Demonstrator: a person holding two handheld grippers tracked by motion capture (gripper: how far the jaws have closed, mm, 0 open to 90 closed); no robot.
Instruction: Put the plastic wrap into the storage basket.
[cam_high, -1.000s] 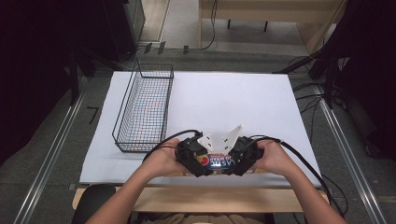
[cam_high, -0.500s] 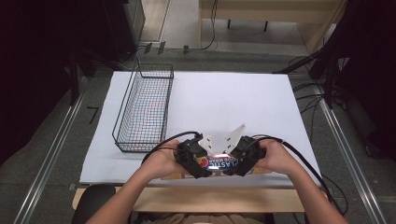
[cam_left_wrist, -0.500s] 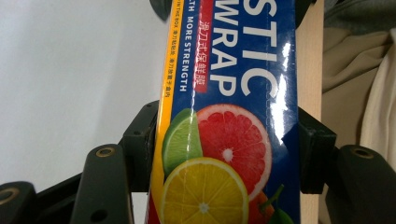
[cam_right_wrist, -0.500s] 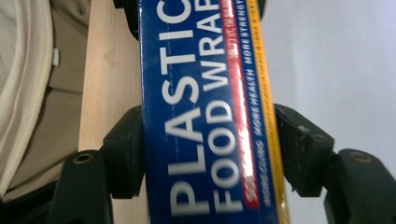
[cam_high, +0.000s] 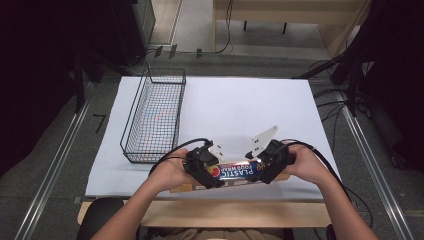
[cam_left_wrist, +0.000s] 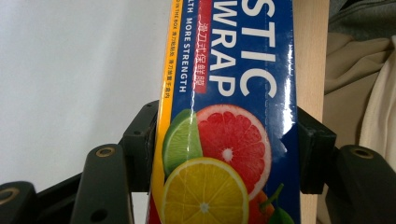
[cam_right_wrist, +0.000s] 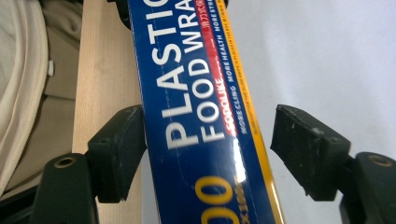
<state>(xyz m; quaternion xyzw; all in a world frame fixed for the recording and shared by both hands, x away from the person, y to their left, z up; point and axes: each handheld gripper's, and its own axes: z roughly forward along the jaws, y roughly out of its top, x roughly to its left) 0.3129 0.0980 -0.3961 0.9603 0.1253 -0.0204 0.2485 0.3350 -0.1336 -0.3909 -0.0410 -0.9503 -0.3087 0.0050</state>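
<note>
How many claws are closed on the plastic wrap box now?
1. The left claw presses both sides of the plastic wrap box at its fruit-picture end. The right claw has just been opening; one pad stands clear of the box.

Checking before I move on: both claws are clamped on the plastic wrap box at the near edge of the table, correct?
Not quite. The left claw is clamped on the plastic wrap box, but the right claw has just been opening: in the right gripper view one pad stands clear of the box. The box does lie at the table's near edge.
</note>
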